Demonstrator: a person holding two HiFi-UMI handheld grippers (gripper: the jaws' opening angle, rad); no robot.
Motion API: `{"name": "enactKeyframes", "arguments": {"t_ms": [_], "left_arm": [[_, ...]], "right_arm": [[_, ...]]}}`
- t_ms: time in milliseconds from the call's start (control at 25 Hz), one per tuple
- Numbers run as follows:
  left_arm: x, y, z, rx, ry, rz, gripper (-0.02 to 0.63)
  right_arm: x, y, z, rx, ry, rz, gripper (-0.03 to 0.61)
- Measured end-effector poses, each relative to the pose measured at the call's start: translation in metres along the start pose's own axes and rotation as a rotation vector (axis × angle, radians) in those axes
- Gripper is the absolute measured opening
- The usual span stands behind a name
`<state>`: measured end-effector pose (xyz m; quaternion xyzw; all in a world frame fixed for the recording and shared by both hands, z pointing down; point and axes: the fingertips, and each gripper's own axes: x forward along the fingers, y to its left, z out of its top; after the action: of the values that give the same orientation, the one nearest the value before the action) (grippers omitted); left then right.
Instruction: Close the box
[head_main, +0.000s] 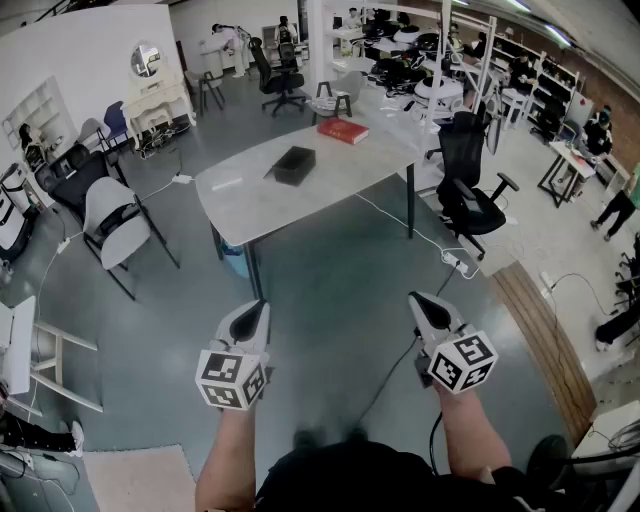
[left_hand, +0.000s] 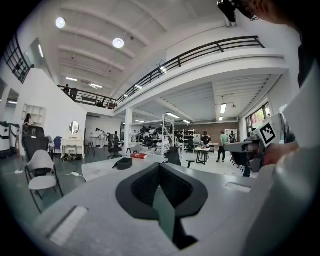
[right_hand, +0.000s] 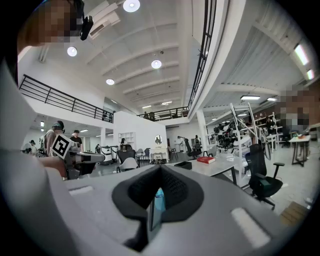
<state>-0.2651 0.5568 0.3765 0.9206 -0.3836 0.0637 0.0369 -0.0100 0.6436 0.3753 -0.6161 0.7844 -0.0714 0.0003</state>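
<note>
Head view: your left tool (head_main: 258, 308) and right tool (head_main: 420, 300) well short of box (head_main: 294, 165), on bench (head_main: 250, 205) far ahead. Left gripper view: tool pinched together, empty. Right gripper view: likewise. Approach step, likely; walk closer first.

Box (head_main: 294, 164) too small to tell whether closed.

A red book (head_main: 343, 131) lies on the grey table (head_main: 255, 205), a black office chair (head_main: 462, 150) just beside
</note>
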Motion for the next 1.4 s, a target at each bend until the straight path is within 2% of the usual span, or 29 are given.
{"name": "enactKeyframes", "arguments": {"t_ms": [200, 320, 480, 680, 880, 1120, 1400], "left_arm": [[0.022, -0.008, -0.012, -0.001, 0.044, -0.033, -0.002], [0.036, -0.018, -0.004, -0.023, 0.040, -0.061, -0.002], [0.045, -0.034, 0.009, 0.006, 0.020, -0.047, -0.002], [0.038, -0.058, -0.002, 0.015, 0.031, -0.018, -0.002], [0.040, -0.073, -0.013, -0.002, 0.044, -0.003, -0.002], [0.061, -0.069, -0.022, -0.018, 0.046, -0.005, -0.002], [0.107, -0.032, -0.021, -0.028, 0.053, -0.024, -0.002]], "right_arm": [[0.003, -0.005, -0.002, -0.045, -0.006, -0.007, -0.002], [-0.010, -0.015, -0.012, -0.071, 0.014, -0.023, -0.002], [-0.029, -0.034, -0.024, -0.060, 0.030, -0.026, 0.000], [-0.050, -0.037, -0.019, -0.073, -0.007, 0.012, 0.000], [-0.052, -0.048, -0.022, -0.026, 0.004, 0.027, 0.002], [-0.032, -0.066, -0.035, -0.060, 0.066, 0.010, 0.002], [0.020, -0.082, -0.042, -0.045, 0.110, 0.014, 0.002]]}}
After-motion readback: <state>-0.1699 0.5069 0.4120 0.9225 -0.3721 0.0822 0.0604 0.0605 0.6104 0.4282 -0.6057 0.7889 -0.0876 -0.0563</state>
